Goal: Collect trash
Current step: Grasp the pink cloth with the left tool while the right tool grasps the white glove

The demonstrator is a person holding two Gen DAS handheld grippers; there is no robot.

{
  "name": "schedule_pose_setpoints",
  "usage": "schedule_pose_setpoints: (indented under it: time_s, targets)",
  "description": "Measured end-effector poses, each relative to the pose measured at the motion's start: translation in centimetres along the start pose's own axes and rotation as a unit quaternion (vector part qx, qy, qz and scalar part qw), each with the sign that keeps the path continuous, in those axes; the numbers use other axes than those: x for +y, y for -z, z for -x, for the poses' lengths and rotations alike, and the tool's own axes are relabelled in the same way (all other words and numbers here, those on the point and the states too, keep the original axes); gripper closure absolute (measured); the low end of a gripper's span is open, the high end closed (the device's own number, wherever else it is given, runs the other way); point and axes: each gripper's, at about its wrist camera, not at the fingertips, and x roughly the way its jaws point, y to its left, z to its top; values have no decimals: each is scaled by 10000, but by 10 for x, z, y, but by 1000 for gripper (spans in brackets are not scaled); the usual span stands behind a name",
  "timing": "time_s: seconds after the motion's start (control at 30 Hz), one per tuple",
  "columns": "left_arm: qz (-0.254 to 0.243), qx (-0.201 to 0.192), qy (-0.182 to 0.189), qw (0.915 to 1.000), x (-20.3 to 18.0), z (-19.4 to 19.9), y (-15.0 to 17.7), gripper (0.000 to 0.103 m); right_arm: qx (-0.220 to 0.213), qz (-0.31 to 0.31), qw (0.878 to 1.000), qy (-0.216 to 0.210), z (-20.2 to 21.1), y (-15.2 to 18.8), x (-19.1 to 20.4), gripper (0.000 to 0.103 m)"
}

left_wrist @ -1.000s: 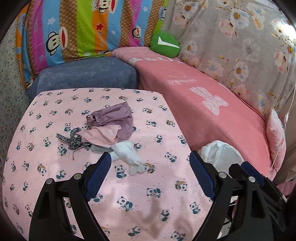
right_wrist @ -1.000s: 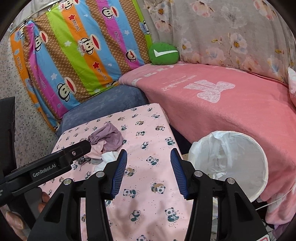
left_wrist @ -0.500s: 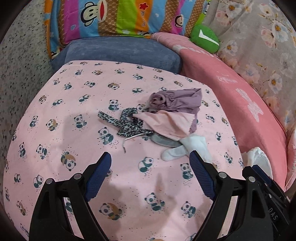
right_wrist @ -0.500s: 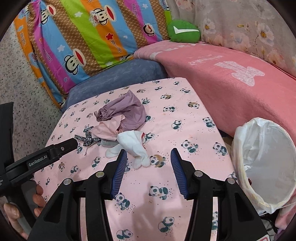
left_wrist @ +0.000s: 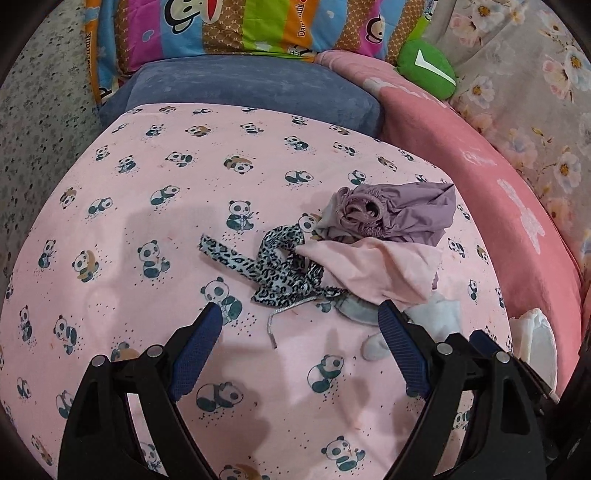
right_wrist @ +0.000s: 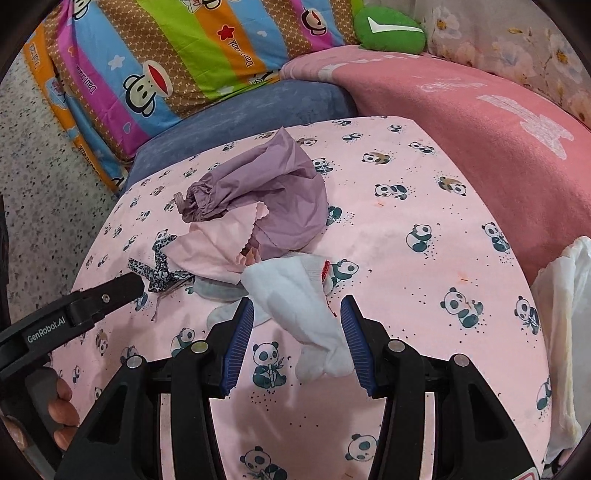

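**Both grippers poised over the scrap pile, nothing gripped yet**

The trash is a small heap of cloth scraps on the table [left_wrist: 155, 229], lying toward its right edge, the side nearest the bag [right_wrist: 569, 295]. The heap is a purple scrap [right_wrist: 280, 192] on top, a pink scrap [right_wrist: 218, 251] under it, a leopard strip [left_wrist: 266, 262] trailing toward the table's middle, a grey scrap [left_wrist: 356, 310] half hidden beneath, and a white rag [right_wrist: 295, 295] at the near side. They overlap and touch, so they probably have to be taken one at a time.

The right gripper [right_wrist: 297, 332] has its fingers apart, straddling the white rag without pinching it; this looks like the lead-in to a grab, and the rag suits it as the loose outer piece closest to the bag. The left gripper [left_wrist: 299, 332] is also spread wide and holds nothing. It hovers near the strip's frayed thread, likely its own target.

The white-lined bag stands just off the table's right edge, its mouth open, so a scrap needs only a short carry.

Writing: "GenRobot.AI" is printed on the left gripper's side. The striped monkey bedding [right_wrist: 177, 59] carries small repeated lettering, too blurred to read surely. The pink blanket [right_wrist: 480, 122] has pale printing I cannot make out. A green cushion [right_wrist: 388, 29] bears a white tick mark.
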Motion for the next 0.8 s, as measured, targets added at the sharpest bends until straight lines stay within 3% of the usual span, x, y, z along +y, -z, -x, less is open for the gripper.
schedule_pose_setpoints:
  time_s: [0.13,0.2,0.27,0.4,0.5,0.67,0.8]
  targets:
    - [-37,7,170,9998,-13,-10,-10,21,53,12,10000,-17,-10,0,0,63]
    - [-72,22,224,9997,-21,-16,-14,21,95,-1,9999,-52,-14,1,-1,79]
    - [-104,68,300,9995,-29,-22,-16,21,128,-39,9998,-121,-16,2,-2,88]
    - [-149,148,375,9991,-41,-33,-20,22,95,-35,9998,-153,-16,6,-5,92]
    - [-135,253,432,9987,-47,-42,-21,37,116,-135,9996,-218,-16,9,-9,92]
    - [-150,437,542,9975,-50,-49,-16,91,111,-246,9992,-287,-11,12,-14,92]
    - [-165,416,598,9972,-52,-39,-10,96,0,-363,9987,-367,3,14,-20,92]
